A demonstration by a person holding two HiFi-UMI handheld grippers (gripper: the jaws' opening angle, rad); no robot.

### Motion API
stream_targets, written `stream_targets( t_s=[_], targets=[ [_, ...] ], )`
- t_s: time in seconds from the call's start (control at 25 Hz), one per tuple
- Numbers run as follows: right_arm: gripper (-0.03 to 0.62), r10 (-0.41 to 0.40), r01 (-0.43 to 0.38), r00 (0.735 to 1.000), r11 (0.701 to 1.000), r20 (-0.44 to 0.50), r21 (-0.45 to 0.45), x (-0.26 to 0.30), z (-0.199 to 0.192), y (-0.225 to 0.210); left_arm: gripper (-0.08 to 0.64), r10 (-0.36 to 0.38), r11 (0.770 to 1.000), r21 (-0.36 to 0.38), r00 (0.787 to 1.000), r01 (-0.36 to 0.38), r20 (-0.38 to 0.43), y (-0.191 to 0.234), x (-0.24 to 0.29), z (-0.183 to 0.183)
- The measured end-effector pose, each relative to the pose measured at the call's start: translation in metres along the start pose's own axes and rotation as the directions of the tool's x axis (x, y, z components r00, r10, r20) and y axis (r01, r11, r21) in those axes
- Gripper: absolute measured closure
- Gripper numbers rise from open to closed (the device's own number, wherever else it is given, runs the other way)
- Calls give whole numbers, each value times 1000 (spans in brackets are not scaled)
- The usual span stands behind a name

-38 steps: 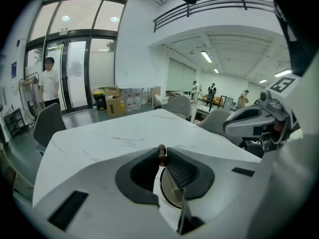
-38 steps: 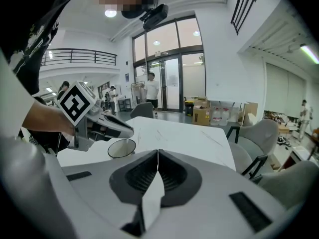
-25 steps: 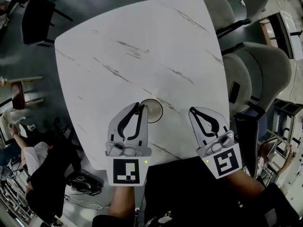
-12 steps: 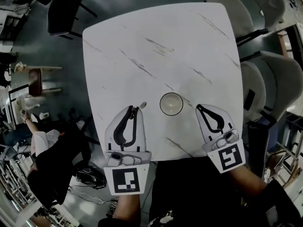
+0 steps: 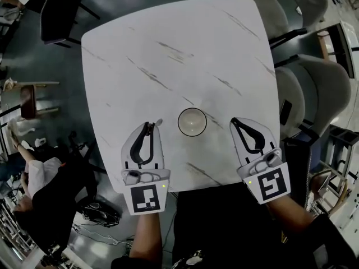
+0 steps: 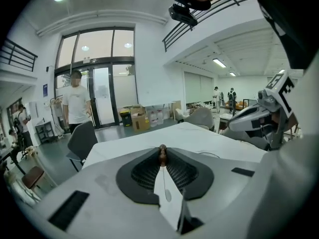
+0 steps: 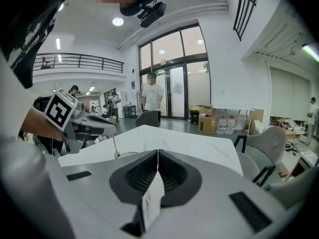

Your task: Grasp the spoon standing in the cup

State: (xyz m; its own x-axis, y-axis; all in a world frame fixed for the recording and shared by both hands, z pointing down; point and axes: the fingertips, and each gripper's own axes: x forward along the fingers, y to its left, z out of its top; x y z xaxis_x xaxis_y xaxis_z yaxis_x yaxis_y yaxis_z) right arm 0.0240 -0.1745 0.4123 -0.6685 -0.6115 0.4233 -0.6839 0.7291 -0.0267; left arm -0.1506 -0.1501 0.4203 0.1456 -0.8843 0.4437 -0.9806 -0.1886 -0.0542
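On the white marble table [image 5: 168, 49] stands the round cup [image 5: 192, 121], with nothing in it; its rim also shows in the left gripper view [image 6: 209, 155]. My left gripper [image 5: 149, 125] is left of the cup, a short gap away, and shut on the spoon [image 5: 159, 121]. The spoon's brown end sits pinched between the jaw tips [image 6: 162, 154]. From the right gripper view the spoon [image 7: 114, 147] hangs bowl-down from the left gripper [image 7: 99, 125], beside the cup [image 7: 128, 154]. My right gripper [image 5: 235, 120] rests right of the cup, its jaws [image 7: 158, 152] together on nothing.
Grey padded chairs [image 5: 305, 91] line the table's right side. A dark chair [image 5: 56, 13] stands beyond the far left corner. A person [image 5: 39, 178] sits on the floor side at lower left. Another person [image 6: 76, 103] stands by the glass doors.
My left gripper has drawn back from the cup's rim to the left, taking the spoon out of the cup. The right gripper has stayed put.
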Motion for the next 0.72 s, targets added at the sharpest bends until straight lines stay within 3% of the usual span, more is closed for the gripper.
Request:
stream_targets(
  t_s=[0.2,0.32,0.44,0.72],
  targets=[
    [528,17,-16,999,1000,-27,21,5,-6,7,517,-14,993,-120,1000,16,20,1,13,-14],
    [528,22,-20,999,999,-37,37,7,-9,10,517,-31,990,-138,998,37,49,1,15,-17],
    [528,26,-24,999,999,-47,40,7,-13,11,517,-25,988,-149,999,29,28,-1,19,-31],
    [528,35,-32,998,999,-59,44,8,-15,11,512,48,999,11,999,-48,8,12,27,-42]
  ],
)
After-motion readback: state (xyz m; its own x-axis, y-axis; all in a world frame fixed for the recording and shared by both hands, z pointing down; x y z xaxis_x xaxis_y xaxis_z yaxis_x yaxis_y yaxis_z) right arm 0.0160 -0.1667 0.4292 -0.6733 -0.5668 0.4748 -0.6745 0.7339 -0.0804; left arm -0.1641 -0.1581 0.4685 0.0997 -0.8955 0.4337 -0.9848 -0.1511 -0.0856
